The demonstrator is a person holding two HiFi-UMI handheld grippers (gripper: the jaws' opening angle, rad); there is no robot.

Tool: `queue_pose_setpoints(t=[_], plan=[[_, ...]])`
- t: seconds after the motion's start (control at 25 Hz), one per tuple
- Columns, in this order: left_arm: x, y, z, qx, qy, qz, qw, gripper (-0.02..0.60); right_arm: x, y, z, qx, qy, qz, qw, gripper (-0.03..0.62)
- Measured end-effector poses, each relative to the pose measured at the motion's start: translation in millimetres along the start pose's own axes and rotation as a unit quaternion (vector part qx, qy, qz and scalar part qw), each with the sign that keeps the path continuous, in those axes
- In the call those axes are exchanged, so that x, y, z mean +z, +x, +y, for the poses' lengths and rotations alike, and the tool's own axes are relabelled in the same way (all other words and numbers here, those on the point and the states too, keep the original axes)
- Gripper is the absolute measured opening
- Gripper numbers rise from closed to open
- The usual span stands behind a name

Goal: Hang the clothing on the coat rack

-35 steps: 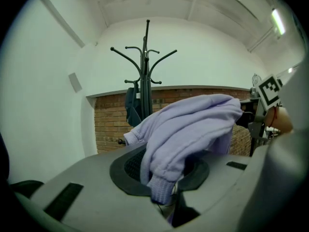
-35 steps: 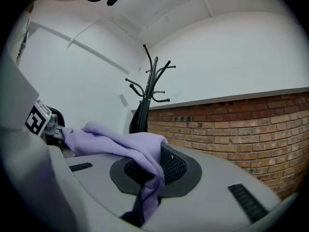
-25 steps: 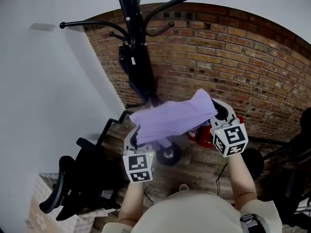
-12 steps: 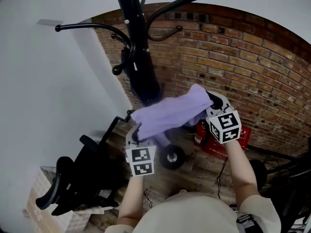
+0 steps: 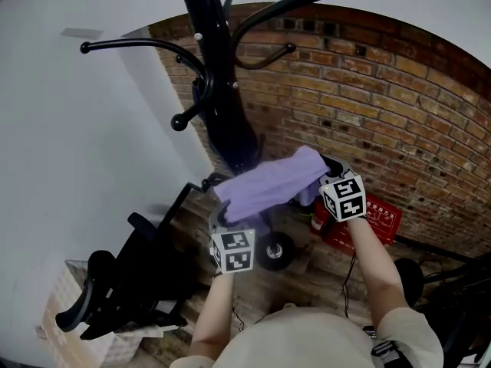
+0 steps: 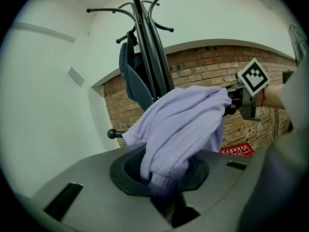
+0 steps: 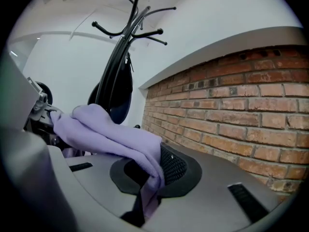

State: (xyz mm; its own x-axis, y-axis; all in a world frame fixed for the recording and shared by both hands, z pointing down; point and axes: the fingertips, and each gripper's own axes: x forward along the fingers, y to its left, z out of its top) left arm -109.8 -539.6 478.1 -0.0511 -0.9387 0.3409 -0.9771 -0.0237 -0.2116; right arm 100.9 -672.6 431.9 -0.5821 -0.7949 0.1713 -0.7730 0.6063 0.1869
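Note:
A lilac garment [image 5: 268,182] hangs stretched between my two grippers, in front of the black coat rack [image 5: 219,75]. My left gripper [image 5: 224,217] is shut on its lower left end, where the cloth [image 6: 178,134] bunches into the jaws. My right gripper [image 5: 328,171] is shut on the upper right end, the fabric [image 7: 116,134] pinched between its jaws. The rack's curved hooks [image 5: 134,44] spread out above the garment. A dark blue item [image 6: 135,81] hangs on the rack pole.
A brick wall [image 5: 383,106] runs behind and to the right, a white wall [image 5: 69,144] to the left. A black office chair [image 5: 115,282] lies low on the left. A red case [image 5: 368,217] and a small wheel [image 5: 275,250] sit on the wooden floor.
Both grippers have carried the garment up and closer to the rack pole. The rack's hooks now spread lower and larger in the head view.

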Motion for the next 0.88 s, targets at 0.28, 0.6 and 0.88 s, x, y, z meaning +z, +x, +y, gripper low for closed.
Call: queue_pose_setpoints(t=[0.28,0.6,0.88], plan=[[-34,21,-15,-0.007,0.002,0.032,0.9995,0.076,-54,12,8,0.009,0.013,0.044,0.999,0.017],[-59,38,-47,-0.030,0.004,0.048,0.9984,0.075,-114,11,49,0.036,0.048,0.088,0.994,0.017],[-70,49,-84,-0.053,0.008,0.033,0.9980,0.089,-147,7,111,0.075,0.081,0.106,0.988,0.017]])
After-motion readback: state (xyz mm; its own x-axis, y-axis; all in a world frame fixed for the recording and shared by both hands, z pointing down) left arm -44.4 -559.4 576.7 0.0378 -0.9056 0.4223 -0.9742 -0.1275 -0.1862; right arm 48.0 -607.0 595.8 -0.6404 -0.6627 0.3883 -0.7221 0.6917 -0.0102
